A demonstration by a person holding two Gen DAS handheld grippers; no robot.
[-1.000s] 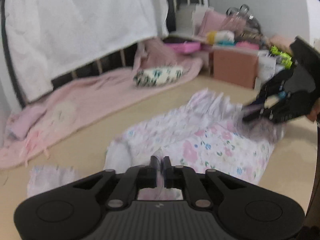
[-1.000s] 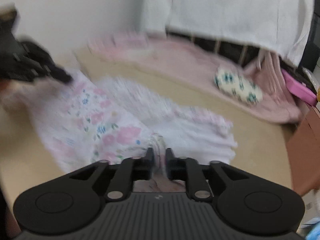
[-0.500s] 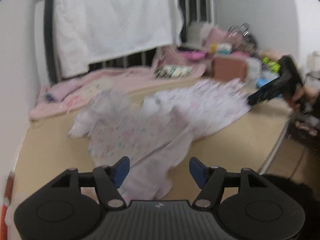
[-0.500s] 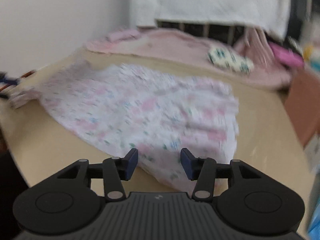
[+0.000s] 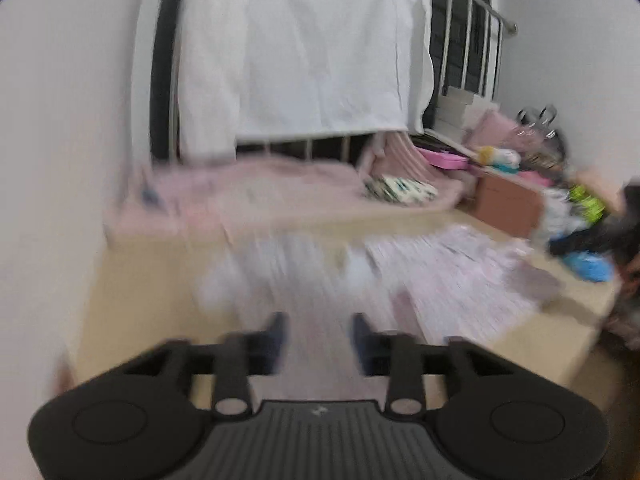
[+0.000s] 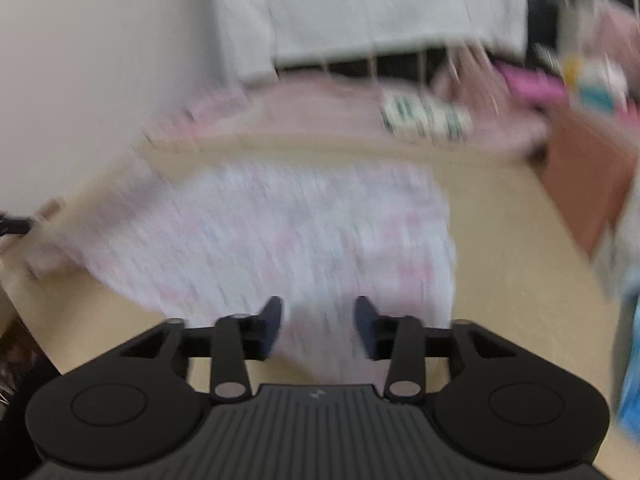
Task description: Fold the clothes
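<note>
A: Where is the thing to fold?

B: The flowery pink and white garment (image 6: 288,240) lies spread flat on the tan table (image 6: 512,248). It is close to the near edge. Everything looks smeary, so I can't see the small parts of it.

A: Are the grabbers holding it?

B: No. The right gripper (image 6: 319,322) has a gap between its blue tips, and the gap is getting wider. Cloth shows behind the gap, but the tips do not pinch it. The left gripper (image 5: 318,344) also has a gap, about half way, and it is closing a bit. I don't think it pinches anything either.

A: What could go wrong?

B: I think the left one might shut on air and miss the cloth, because it looks to be moving fast. Or it might grab two layers and make a lumpy fold.

A: Anything else?

B: The garment is near the table edge. A hard pull could slide it off. The pink blanket (image 5: 256,196) at the far side is well apart, so it should not get caught.
</note>
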